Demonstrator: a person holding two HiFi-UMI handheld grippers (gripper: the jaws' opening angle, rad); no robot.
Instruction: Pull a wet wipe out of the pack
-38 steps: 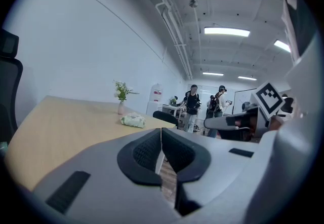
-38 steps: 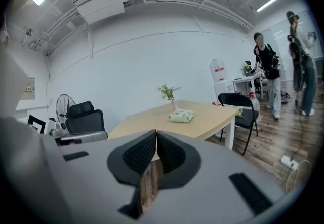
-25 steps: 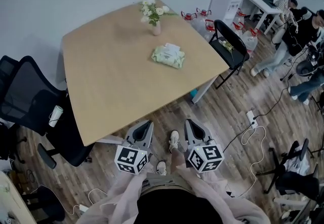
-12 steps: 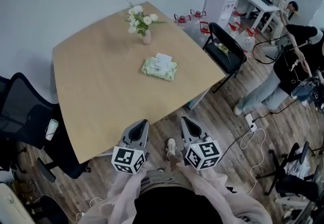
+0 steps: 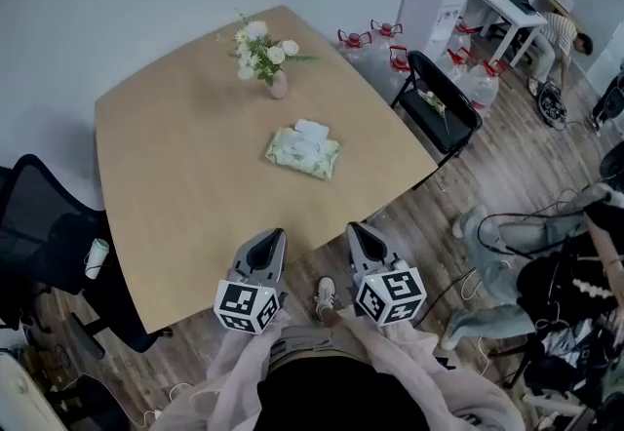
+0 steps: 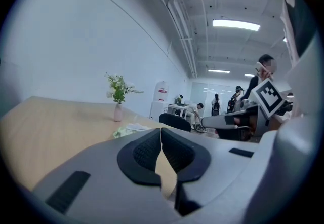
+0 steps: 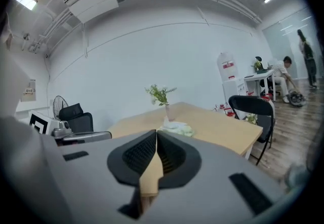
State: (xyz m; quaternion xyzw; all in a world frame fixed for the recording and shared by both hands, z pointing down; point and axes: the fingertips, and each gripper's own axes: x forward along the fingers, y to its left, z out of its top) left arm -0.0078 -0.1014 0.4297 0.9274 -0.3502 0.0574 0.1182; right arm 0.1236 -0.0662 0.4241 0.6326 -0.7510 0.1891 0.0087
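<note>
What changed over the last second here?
The person has walked closer to the table: the pack and vase lie nearer the left gripper and right gripper in the head view. People at the back have moved. Nothing taken or let go. Both grippers stay shut, empty, side by side; the pack stays untouched by the vase.

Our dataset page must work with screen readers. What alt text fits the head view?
From above, a person holds the left tool and the right tool, both shut and empty, at the near edge of a wooden table. A wet wipe pack lies untouched near its middle, a vase of white flowers beyond it.
</note>
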